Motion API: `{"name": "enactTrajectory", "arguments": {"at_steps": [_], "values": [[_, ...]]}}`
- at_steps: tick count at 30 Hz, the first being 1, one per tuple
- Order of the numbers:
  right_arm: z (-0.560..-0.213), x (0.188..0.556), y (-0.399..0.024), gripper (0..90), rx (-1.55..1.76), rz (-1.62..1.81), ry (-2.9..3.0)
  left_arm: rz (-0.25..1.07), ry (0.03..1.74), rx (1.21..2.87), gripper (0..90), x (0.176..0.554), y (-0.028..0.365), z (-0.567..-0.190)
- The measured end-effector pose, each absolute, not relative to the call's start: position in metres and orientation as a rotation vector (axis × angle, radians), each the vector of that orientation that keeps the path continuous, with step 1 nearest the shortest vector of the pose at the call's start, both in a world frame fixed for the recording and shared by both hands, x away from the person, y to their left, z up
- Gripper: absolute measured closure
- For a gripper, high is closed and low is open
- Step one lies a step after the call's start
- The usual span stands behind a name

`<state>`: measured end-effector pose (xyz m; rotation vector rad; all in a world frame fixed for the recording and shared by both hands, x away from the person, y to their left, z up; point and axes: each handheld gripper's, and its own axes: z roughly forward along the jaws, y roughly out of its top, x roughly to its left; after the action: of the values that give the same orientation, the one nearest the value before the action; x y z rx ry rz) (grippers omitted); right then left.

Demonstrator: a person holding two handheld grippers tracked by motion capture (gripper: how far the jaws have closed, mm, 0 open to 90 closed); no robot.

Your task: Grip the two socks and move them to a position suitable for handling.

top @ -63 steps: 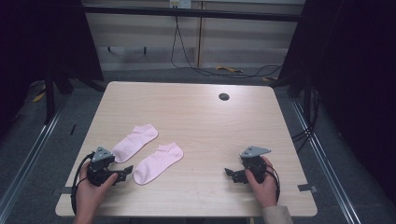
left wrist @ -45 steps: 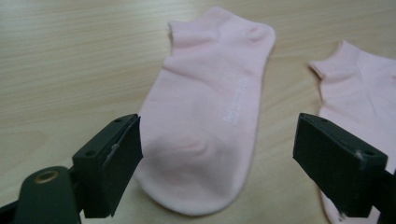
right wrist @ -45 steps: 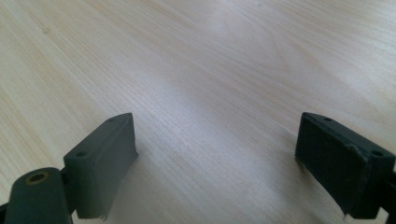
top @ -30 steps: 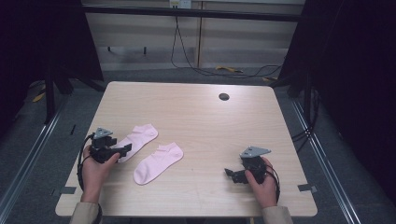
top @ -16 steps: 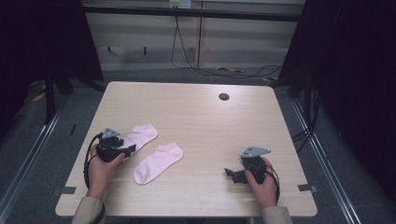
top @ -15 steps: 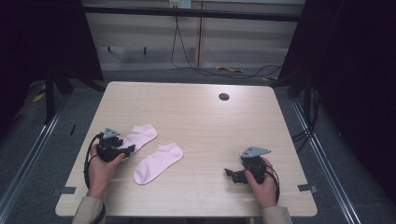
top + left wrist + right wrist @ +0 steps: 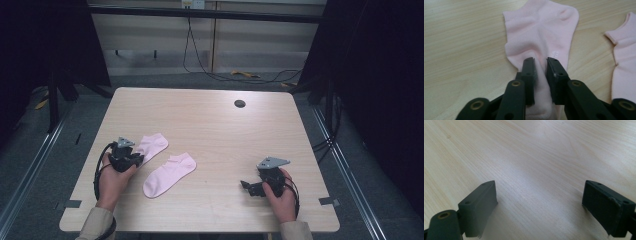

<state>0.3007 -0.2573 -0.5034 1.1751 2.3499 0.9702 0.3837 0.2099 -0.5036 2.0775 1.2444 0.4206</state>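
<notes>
Two pink ankle socks lie flat on the left half of the wooden table (image 7: 225, 130). My left gripper (image 7: 136, 159) sits at the near end of the left sock (image 7: 152, 145). In the left gripper view its jaws have just been closing, and my left gripper (image 7: 541, 62) now pinches a raised fold of this left sock (image 7: 541, 32) between the pads. The second sock (image 7: 170, 174) lies just to the right, and its edge (image 7: 624, 70) is untouched. My right gripper (image 7: 246, 186) rests near the front right, and my right gripper (image 7: 539, 195) stands wide open over bare wood.
A small dark round hole (image 7: 240, 103) is set in the table's far right part. Black frames and cables stand on the floor beyond the table's far edge. A hand and sleeve come in behind each gripper from the front edge.
My left gripper has come up from the front left corner to the left sock's near end and settled there. The right gripper has not moved.
</notes>
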Motion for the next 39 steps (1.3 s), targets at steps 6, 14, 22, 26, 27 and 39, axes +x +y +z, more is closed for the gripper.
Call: {"name": "enactTrajectory", "arguments": {"at_steps": [6,14,22,26,27,39], "values": [[-0.503,0.301,-0.257,12.0,1.175,0.971,2.350,0.374,1.249,2.048,83.3,0.385,0.210,-0.503],[-0.504,0.301,-0.258,12.1,1.171,0.974,2.351,0.372,1.123,1.974,84.2,0.380,0.195,-0.475],[-0.503,0.301,-0.257,12.0,1.177,0.972,2.351,0.374,0.965,2.005,84.2,0.376,0.156,-0.438],[-0.504,0.301,-0.258,12.1,1.169,0.974,2.351,0.332,0.854,2.021,84.2,0.370,0.128,-0.416],[-0.504,0.301,-0.258,12.1,1.169,0.974,2.351,0.316,0.816,2.032,84.2,0.368,0.120,-0.413],[-0.504,0.301,-0.258,12.1,1.169,0.980,2.352,0.093,0.466,2.128,80.0,0.317,0.024,-0.422]]}}
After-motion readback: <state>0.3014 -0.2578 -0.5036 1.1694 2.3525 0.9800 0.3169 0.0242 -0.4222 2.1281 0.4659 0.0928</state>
